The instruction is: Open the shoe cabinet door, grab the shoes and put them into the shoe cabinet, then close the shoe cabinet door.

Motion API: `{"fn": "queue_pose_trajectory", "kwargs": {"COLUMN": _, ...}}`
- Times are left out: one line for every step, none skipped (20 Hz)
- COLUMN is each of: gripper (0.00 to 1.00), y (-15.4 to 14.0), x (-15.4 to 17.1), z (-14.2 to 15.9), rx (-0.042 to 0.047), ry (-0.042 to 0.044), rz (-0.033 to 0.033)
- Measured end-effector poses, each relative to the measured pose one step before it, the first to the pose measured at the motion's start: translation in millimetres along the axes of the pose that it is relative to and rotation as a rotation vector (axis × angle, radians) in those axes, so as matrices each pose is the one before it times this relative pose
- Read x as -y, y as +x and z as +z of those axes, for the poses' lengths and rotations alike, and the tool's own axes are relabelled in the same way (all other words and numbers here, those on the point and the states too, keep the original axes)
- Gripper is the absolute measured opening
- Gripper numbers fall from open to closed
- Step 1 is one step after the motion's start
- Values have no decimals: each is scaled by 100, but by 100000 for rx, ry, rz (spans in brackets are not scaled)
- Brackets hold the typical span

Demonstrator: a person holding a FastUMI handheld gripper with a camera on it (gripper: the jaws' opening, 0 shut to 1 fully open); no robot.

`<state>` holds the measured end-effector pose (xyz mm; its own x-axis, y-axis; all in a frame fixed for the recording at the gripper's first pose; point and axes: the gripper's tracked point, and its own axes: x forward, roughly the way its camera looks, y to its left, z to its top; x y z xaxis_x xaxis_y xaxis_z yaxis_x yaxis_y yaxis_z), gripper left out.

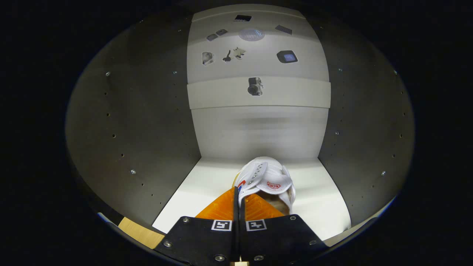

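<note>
Orange fingers [242, 207] of my gripper [238, 199] were pressed nearly together, with only a thin dark slit between them, and they pinched the side wall of a white shoe [268, 179] near its opening. I held them inside the shoe cabinet [133, 125], whose compartment surrounded everything ahead. On the left I saw the grey side panel [147, 122], dotted with rows of small holes and a few screws, and low beside it a strip of pale wood edge [138, 232]. Moving across, the white shelf floor [199, 192] lay under the fingers, and the shoe rested on it just ahead of the fingertips, its toe pointing toward the back wall [258, 133], its tongue with a red mark facing up. I could see several small stickers [255, 86] on the upper part of that pale back wall. Further right stood the other grey side panel [366, 129], also drilled with holes.
</note>
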<state>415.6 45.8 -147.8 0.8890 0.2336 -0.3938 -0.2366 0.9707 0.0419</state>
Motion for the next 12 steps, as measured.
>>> {"fn": "queue_pose_trajectory", "kwargs": {"gripper": 0, "y": 110, "x": -56, "z": -169, "rx": -153, "ry": -177, "rz": 419}}
{"fn": "queue_pose_trajectory", "kwargs": {"gripper": 0, "y": -54, "x": -11, "z": -189, "rx": -204, "ry": -25, "rz": 452}}
{"fn": "queue_pose_trajectory", "kwargs": {"gripper": 0, "y": 57, "x": -84, "z": -268, "rx": -684, "ry": 455, "rz": 543}}
{"fn": "queue_pose_trajectory", "kwargs": {"gripper": 2, "y": -80, "x": -53, "z": -285, "rx": -850, "ry": 146, "rz": 659}}
{"fn": "queue_pose_trajectory", "kwargs": {"gripper": 4, "y": 324, "x": 158, "z": -353, "rx": -501, "ry": 88, "rz": 476}}
{"fn": "queue_pose_trajectory", "kwargs": {"gripper": 10, "y": -8, "x": -63, "z": -337, "rx": -804, "ry": -745, "rz": 1004}}
{"fn": "queue_pose_trajectory", "kwargs": {"gripper": 12, "y": -334, "x": 197, "z": 678, "rx": 1577, "ry": -849, "rz": 88}}
{"fn": "queue_pose_trajectory", "kwargs": {"gripper": 18, "y": -366, "x": 305, "z": 307, "rx": 677, "ry": -391, "rz": -934}}
{"fn": "queue_pose_trajectory", "kwargs": {"gripper": 23, "y": -335, "x": -192, "z": 17, "rx": -131, "ry": 493, "rz": 280}}
{"fn": "queue_pose_trajectory", "kwargs": {"gripper": 31, "y": 86, "x": -309, "z": -422, "rx": -525, "ry": 910, "rz": 310}}
{"fn": "queue_pose_trajectory", "kwargs": {"gripper": 32, "y": -159, "x": -177, "z": -124, "rx": -56, "ry": 268, "rz": 37}}
{"fn": "queue_pose_trajectory", "kwargs": {"gripper": 35, "y": -206, "x": -57, "z": 9, "rx": 571, "ry": -197, "rz": -84}}
